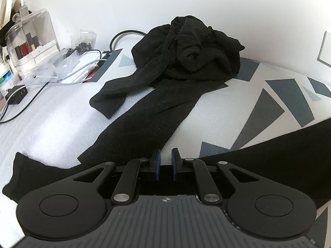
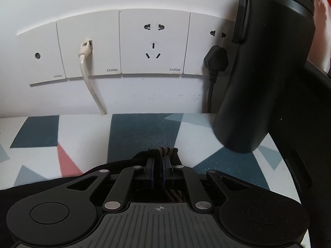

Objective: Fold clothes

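while the left gripper hovers low over the patterned table cover, its two blue-padded fingers stand a little apart with only a narrow gap, and nothing is between them. just under and in front of this gripper lies a black garment, spread in a long strip across the cover, and one more part of black cloth passes to the right of the gripper. behind the strip, close to the white wall, a crumpled black pile sits in a heap; i cannot tell if it is the same garment or another one. to the left of the pile there are grey cables, a black charger and a clear plastic organizer.

in the right wrist view, the right gripper has its jaws closed tight on a fold of black cloth with a brown striped edge, and the cloth comes up between the pads. this cloth hangs back under the gripper body. in front of the gripper the cover reaches the wall, where a row of white sockets is mounted. a beige cable and a black plug are in the sockets. a black bottle stands on the cover to the right of the sockets.
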Tool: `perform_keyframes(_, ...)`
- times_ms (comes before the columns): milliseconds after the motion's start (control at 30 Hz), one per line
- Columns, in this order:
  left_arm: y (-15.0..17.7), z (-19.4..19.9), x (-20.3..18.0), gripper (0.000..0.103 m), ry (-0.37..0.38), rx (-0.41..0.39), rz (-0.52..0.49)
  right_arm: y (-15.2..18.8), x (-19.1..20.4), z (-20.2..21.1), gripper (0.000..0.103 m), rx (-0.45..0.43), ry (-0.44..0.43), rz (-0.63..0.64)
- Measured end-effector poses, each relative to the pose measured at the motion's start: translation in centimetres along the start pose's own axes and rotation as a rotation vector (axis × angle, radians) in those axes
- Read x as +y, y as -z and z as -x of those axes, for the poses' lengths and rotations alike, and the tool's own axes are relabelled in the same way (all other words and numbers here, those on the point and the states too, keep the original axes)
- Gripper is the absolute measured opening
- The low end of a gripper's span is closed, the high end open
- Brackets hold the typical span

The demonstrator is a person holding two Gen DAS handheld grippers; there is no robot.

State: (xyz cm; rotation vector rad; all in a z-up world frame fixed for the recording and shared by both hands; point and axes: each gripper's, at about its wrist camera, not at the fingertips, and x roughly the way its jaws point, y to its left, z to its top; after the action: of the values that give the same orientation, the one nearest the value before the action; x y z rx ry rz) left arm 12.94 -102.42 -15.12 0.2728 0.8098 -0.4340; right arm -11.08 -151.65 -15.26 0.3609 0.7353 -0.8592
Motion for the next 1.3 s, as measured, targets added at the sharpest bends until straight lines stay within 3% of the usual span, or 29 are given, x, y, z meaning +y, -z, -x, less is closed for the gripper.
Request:
perform_keyframes(67, -0.1, 0.0, 0.0, 0.012, 0.002, 0.002, -0.004, -0.1, -0.4, 0.4, 0.034, -0.002, -0.014, -0.033)
perform_keyframes(267, 0.0, 0.0, 0.3, 0.013, 0.012, -0.001, 0.009, 1.6, -3.4, 5.3, 0.04, -0.018, -0.094, -0.084)
perform_keyframes(367, 0.0, 0.0, 0.3, 0.016, 0.002, 0.006, 0.024, 3.8, -5.0, 7.3, 0.047, 0.027, -0.071, -0.094)
perform_keyframes(433, -0.2, 0.0, 0.2, 0.026, -0.022, 0.015, 0.017, 5.1, -5.9, 8.7, 0.051, 0.045, -0.053, -0.119)
perform_keyframes(500, -0.4, 0.0, 0.1, 0.035, -0.049, 0.026, 0.005, 6.3, -6.5, 10.5, 0.067, 0.046, -0.037, -0.146)
perform_keyframes(567, -0.6, 0.0, 0.5, 0.045, -0.035, 0.042, 0.011, 7.5, -6.9, 12.5, 0.074, 0.033, -0.022, -0.16)
perform_keyframes(600, -0.6, -0.1, 0.8, 0.057, -0.016, 0.053, 0.019, 8.3, -6.9, 13.6, 0.076, 0.029, -0.02, -0.161)
perform_keyframes(633, -0.6, 0.0, 1.0, 0.062, 0.016, 0.07, 0.03, 9.1, -7.0, 14.7, 0.076, 0.025, -0.02, -0.162)
perform_keyframes(767, -0.1, 1.5, 0.8, 0.066, 0.044, 0.066, 0.018, 12.3, -7.0, 18.4, 0.077, 0.03, -0.006, -0.166)
perform_keyframes(833, 0.3, 2.4, 0.7, 0.077, 0.073, 0.07, 0.012, 14.0, -7.0, 19.7, 0.077, 0.042, 0.004, -0.188)
perform_keyframes(967, 1.4, 2.9, 0.5, 0.082, 0.105, 0.09, -0.019, 17.0, -7.2, 21.0, 0.077, 0.084, 0.04, -0.25)
perform_keyframes(1067, 2.0, 2.7, 0.8, 0.082, 0.107, 0.108, -0.017, 18.9, -7.3, 21.4, 0.064, 0.12, 0.044, -0.305)
perform_keyframes(1300, 2.3, 2.2, 1.2, 0.091, 0.118, 0.114, -0.026, 21.7, -6.4, 22.2, 0.061, 0.128, 0.072, -0.357)
